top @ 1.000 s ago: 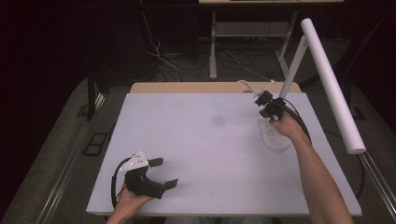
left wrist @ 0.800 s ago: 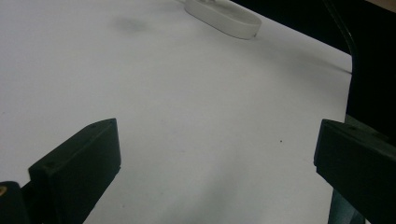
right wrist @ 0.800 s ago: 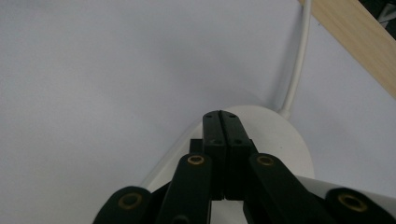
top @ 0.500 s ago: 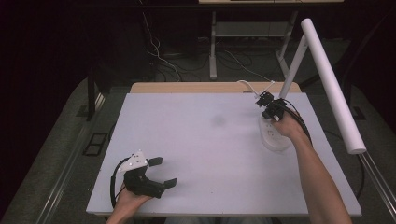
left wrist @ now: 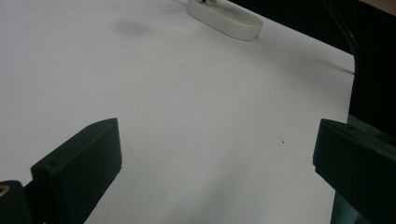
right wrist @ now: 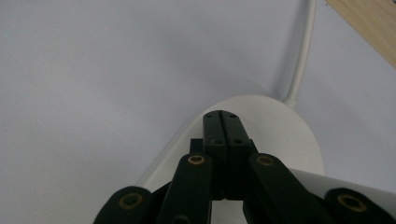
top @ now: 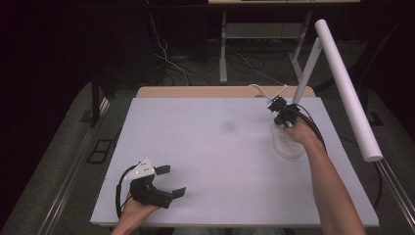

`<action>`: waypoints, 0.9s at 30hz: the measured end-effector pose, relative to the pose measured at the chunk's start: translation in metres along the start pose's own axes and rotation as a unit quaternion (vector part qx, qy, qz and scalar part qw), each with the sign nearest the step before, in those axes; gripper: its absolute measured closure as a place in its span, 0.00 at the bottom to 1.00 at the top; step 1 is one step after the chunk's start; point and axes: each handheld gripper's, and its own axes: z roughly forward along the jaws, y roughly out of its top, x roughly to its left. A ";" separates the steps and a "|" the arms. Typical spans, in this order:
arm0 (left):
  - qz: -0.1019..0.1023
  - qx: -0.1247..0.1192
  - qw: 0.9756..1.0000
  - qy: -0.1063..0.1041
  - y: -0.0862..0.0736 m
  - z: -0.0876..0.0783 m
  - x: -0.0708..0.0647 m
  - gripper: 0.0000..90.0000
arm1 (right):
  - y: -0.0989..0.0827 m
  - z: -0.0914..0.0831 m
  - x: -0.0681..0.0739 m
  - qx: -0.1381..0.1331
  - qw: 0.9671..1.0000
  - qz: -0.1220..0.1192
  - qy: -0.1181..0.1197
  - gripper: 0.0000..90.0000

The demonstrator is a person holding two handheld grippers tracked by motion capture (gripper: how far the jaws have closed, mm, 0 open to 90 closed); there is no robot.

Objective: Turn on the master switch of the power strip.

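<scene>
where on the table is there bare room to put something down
The table is bare across its middle and far left, from the left tool at the near left edge to the white lamp base. The near right corner beside the forearm is free too. It is crowded only far right, around the base, its cord and the right tool.

A big white table fills the middle, with a small grey smudge on it. A strip of brown wood runs along its far edge. A long white tube slants over the right side, and behind the table are thin wires and metal legs on the dark floor.
</scene>
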 end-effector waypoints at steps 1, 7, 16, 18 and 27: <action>0.000 0.000 1.000 0.000 0.000 0.000 0.000 0.00 | 0.000 0.000 0.000 0.000 1.000 0.000 0.000 0.99; 0.002 0.000 1.000 0.000 0.000 0.000 -0.002 0.00 | 0.000 0.001 0.003 0.003 1.000 -0.009 -0.011 1.00; 0.005 0.000 1.000 -0.001 -0.001 0.000 -0.003 0.01 | -0.003 0.001 0.002 0.003 1.000 -0.001 -0.004 1.00; 0.006 0.002 1.000 -0.001 -0.001 0.001 -0.003 0.01 | -0.003 0.001 0.002 0.002 1.000 0.001 -0.004 1.00; 0.006 0.002 1.000 -0.002 -0.001 0.000 -0.002 0.01 | -0.006 0.002 0.000 -0.007 1.000 0.007 0.003 1.00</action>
